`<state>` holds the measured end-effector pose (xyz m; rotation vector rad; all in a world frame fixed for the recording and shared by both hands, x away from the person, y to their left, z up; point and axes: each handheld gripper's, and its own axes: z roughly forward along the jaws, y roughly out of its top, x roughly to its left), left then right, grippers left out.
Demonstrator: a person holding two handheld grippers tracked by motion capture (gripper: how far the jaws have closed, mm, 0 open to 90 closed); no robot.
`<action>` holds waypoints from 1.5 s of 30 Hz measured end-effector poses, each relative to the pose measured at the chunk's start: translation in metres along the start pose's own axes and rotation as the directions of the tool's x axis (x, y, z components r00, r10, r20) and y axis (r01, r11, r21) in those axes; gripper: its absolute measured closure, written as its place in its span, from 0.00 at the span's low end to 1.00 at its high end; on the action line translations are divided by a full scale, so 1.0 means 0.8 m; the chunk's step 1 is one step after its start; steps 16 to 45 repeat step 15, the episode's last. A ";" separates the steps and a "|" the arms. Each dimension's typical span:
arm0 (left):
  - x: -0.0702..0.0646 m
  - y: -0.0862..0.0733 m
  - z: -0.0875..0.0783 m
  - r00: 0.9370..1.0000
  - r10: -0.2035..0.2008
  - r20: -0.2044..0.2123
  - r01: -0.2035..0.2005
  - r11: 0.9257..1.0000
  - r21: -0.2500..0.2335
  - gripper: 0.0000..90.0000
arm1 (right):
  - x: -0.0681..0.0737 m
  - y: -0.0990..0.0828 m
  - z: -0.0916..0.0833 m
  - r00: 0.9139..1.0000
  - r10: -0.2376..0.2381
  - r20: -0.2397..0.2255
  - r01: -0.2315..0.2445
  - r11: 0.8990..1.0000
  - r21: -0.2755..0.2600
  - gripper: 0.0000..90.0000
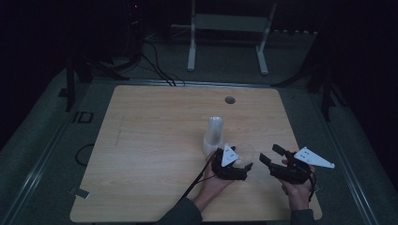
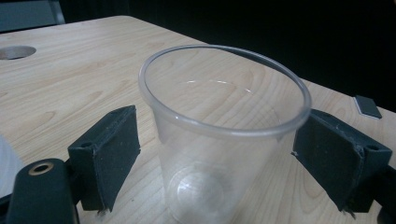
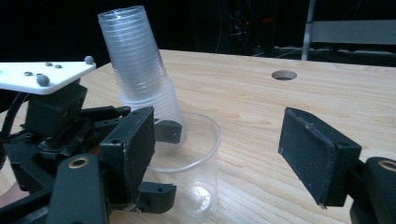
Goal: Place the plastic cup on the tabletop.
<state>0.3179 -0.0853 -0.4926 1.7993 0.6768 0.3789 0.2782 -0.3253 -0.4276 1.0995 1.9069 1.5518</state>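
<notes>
Wooden tabletop point(image 1: 155, 154) with cable hole point(image 1: 229, 100), dark room, grey floor point(image 1: 42, 136).

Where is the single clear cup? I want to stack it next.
The single clear cup stands upright on the table, between the open left gripper pads, beside the cup stack.
</notes>
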 end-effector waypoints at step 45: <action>-0.005 -0.008 -0.017 1.000 -0.010 0.008 0.010 1.000 -0.013 0.16 | -0.002 0.000 0.000 1.000 0.001 0.002 -0.001 1.000 -0.001 0.30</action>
